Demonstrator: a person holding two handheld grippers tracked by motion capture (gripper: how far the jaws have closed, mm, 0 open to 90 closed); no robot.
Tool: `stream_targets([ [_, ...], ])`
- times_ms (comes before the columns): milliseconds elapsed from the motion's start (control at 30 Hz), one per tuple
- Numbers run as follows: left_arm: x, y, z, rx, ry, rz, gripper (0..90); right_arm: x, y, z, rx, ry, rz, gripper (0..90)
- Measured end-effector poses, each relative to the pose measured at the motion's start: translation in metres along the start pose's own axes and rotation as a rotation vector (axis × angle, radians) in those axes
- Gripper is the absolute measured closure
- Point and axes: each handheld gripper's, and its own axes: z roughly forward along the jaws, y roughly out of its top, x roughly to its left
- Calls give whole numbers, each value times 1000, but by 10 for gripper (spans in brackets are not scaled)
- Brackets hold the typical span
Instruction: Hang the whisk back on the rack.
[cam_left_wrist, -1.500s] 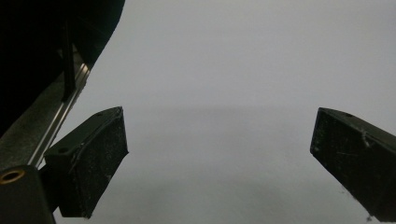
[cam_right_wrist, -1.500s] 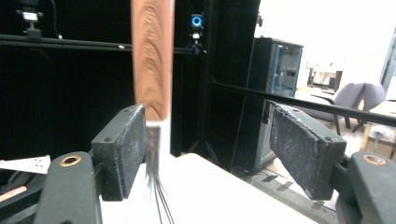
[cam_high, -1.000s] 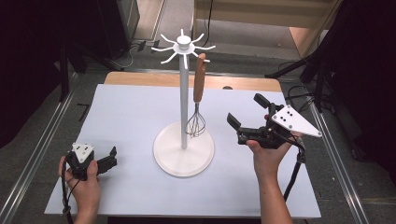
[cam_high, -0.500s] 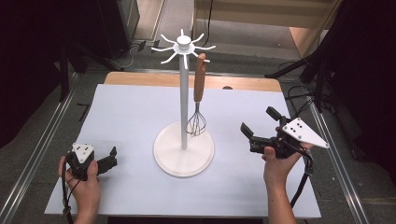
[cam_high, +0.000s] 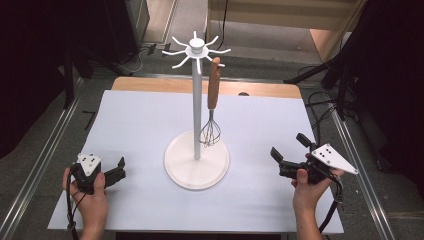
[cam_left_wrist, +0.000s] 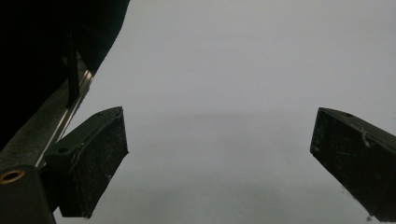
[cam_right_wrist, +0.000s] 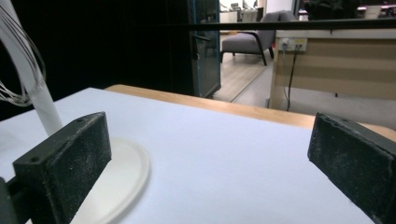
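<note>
A white utensil stand (cam_high: 196, 112) with hook arms at its top rises from a round base (cam_high: 187, 172) at the table's middle. A whisk (cam_high: 214, 89) with a wooden handle hangs from one hook, its wire head just above the base. My right gripper (cam_high: 288, 146) is open and empty, low over the table to the right of the base, jaws pointing toward the stand. Its own view shows the open right gripper (cam_right_wrist: 210, 154), the base (cam_right_wrist: 126, 172), the pole (cam_right_wrist: 42, 105) and whisk wires (cam_right_wrist: 18, 60) at left. My left gripper (cam_high: 119, 169) is open and empty at the front left; the left gripper (cam_left_wrist: 219, 154) faces bare table.
The white table top (cam_high: 140, 125) has a wooden strip along its far edge (cam_high: 260, 89). Metal rails (cam_high: 45, 155) run along both sides. Cables (cam_high: 320, 107) lie on the floor at the right, and a dark cabinet (cam_high: 127, 20) stands behind.
My right gripper has drawn back from the whisk, moving right and toward the front edge, staying open. The left gripper and the whisk have not moved.
</note>
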Motion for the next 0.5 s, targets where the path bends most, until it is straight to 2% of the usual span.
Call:
stream_targets([
  [267,0,0,0,-8,-1,-2,54,-27,-19,-22,23,-69,47,0],
  [333,0,0,0,-7,-3,-8,54,-33,-24,-26,31,-91,34,0],
  [500,0,0,0,-6,0,-10,54,-51,-39,-39,59,-126,61,0],
])
